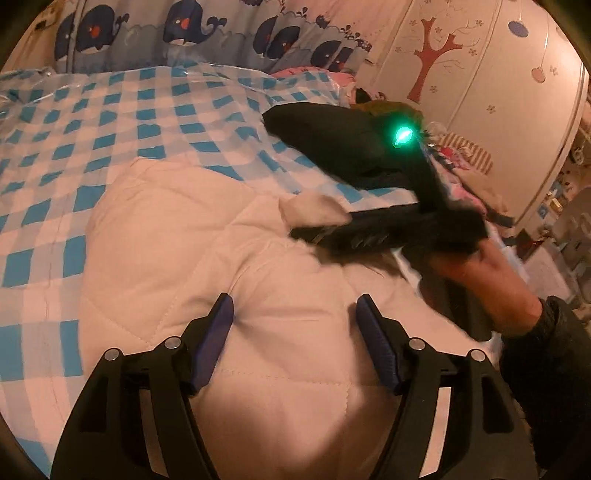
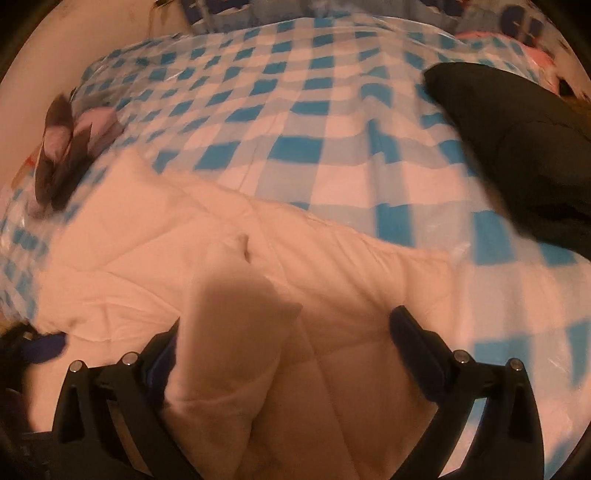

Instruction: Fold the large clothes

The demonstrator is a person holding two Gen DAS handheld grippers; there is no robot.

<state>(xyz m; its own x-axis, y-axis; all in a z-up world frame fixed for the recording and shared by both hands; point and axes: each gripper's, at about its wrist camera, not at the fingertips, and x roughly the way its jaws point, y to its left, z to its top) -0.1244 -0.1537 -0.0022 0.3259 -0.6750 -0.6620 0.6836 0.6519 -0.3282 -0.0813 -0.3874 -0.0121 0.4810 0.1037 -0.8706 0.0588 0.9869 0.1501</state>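
Left wrist view, nearest: left gripper [image 1: 294, 325] spread wide, nothing between the blue pads [image 1: 218, 332], poised above the white quilted garment [image 1: 192, 240]. Garment spread flat on the blue-and-white checked sheet [image 1: 92, 122], filling the near and middle part of the bed; stitched panels visible, surface puffy.

Just right of the left gripper: bare hand [image 1: 491, 284] with dark sleeve [image 1: 554, 369], gripping the right gripper [image 1: 321, 227]. From this side, a white fold of the garment lifted at its tip, lying along the black fingers. Motion blur there; contact not resolvable from this view. Green light [image 1: 402, 134] lit on the unit's black body.

Right wrist view, nearest: right gripper [image 2: 284, 336] spread apart, a raised fold of the garment [image 2: 240, 295] standing between the fingers, against the left one, clear gap to the right one. Not clamped as far as visible. Rest of garment lying across the lower left half of the frame, blurred.

Further out: dark cloth [image 2: 517, 140] on the sheet at right, apart from the white garment. Brown-and-pink item [image 2: 62, 147] at left edge of bed, too blurred to identify.

Farthest: whale-print fabric [image 1: 184, 33] along the head of the bed; pale wardrobe doors [image 1: 461, 55] with red tree decal at right.
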